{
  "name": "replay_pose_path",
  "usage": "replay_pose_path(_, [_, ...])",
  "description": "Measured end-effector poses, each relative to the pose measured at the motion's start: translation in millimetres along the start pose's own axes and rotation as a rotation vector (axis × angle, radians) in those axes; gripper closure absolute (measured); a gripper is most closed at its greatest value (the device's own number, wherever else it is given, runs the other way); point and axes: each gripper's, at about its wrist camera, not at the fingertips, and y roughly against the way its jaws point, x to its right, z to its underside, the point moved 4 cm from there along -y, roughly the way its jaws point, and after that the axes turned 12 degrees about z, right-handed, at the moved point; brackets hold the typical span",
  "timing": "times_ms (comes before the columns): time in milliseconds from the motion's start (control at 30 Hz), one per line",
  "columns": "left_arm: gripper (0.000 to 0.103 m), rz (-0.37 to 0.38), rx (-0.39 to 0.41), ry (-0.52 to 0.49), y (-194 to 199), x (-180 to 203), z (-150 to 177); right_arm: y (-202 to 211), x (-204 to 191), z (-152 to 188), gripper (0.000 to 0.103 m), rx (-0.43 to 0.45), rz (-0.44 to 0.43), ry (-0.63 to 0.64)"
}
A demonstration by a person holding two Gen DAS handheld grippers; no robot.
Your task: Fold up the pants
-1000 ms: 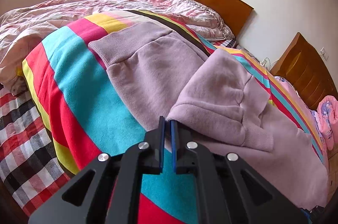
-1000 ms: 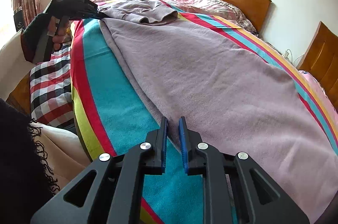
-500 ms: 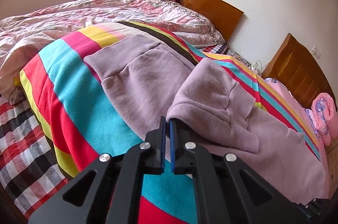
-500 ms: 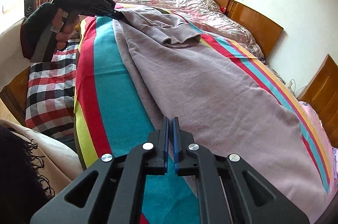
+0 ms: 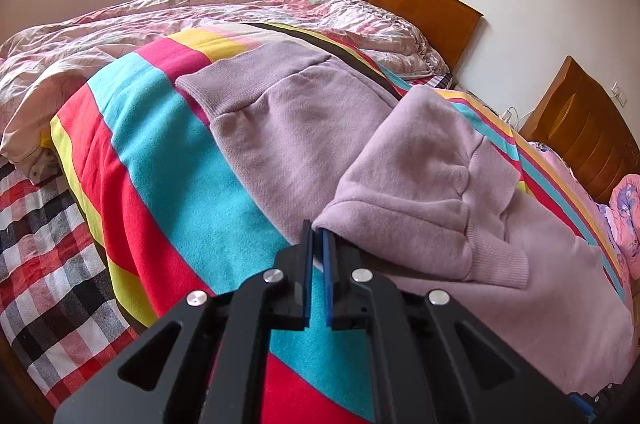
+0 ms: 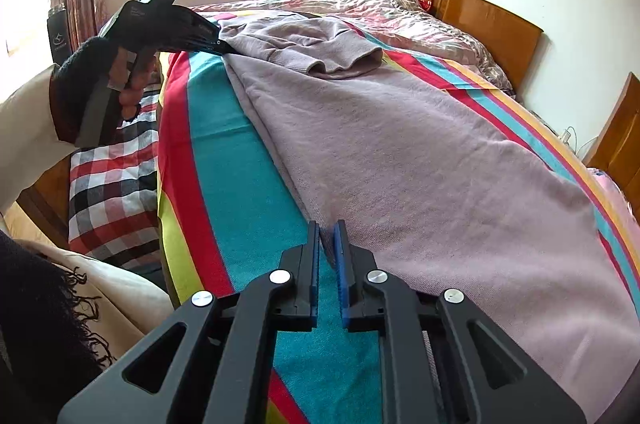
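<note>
Bed, wood headboard (image 5: 420, 0), under a striped multicolour fleece blanket (image 5: 192, 160).

Pants, mauve fleece, ribbed waistband and cuffs (image 6: 400, 152): spread lengthwise on the blanket, long axis 5 to 11 o'clock in the right wrist view, waistband at the far end. First fold judged under way: cuff end doubled back onto the legs; flattening and further halving remain.

Left gripper (image 5: 318, 244): jaws together, clamped on the folded cuff-end corner.

Right gripper (image 6: 328, 240): jaws opening, pants' near edge between them, grip uncertain.
</note>
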Motion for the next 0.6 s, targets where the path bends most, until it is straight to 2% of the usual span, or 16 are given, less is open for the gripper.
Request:
replay_pose_path(67, [0.095, 0.003, -0.008, 0.002, 0, -1, -2, 17, 14, 4, 0.068, 0.019, -0.012, -0.065])
replay_pose_path(133, [0.095, 0.005, -0.015, -0.010, -1, -1, -2, 32, 38, 14, 0.066, 0.023, 0.027, -0.161])
replay_pose_path(167, [0.095, 0.005, -0.014, -0.014, -1, -2, -2, 39, 52, 23, 0.066, 0.015, 0.073, -0.197])
replay_pose_path(267, [0.095, -0.003, -0.013, -0.030, -3, -1, -2, 45, 88, 58, 0.063, -0.071, 0.177, -0.303])
replay_pose_path(300, [0.095, -0.005, -0.012, -0.033, -3, 0, -2, 41, 98, 73, 0.063, -0.121, 0.180, -0.350])
replay_pose_path(333, [0.094, -0.006, -0.013, -0.035, -3, 0, -2, 39, 102, 87, 0.061, -0.155, 0.138, -0.398])
replay_pose_path(400, [0.088, -0.008, -0.017, -0.036, -2, -1, -2, 47, 104, 95, 0.059, -0.142, 0.103, -0.437])
replay_pose_path(433, [0.068, -0.013, -0.018, -0.036, -1, -2, -4, 48, 103, 92, 0.058, -0.154, 0.111, -0.412])
replay_pose_path(467, [0.029, -0.022, -0.015, -0.031, 2, -4, -5, 48, 101, 86, 0.058, -0.163, 0.114, -0.377])
replay_pose_path(500, [0.018, -0.027, -0.001, -0.020, 5, -7, -7, 50, 100, 76, 0.058, -0.152, 0.116, -0.348])
replay_pose_path(533, [0.016, -0.018, 0.012, -0.019, 9, -9, -8, 50, 101, 63, 0.057, -0.128, 0.115, -0.329])
replay_pose_path(600, [0.016, -0.015, 0.003, -0.041, 13, -10, -10, 44, 103, 30, 0.048, -0.088, 0.108, -0.293])
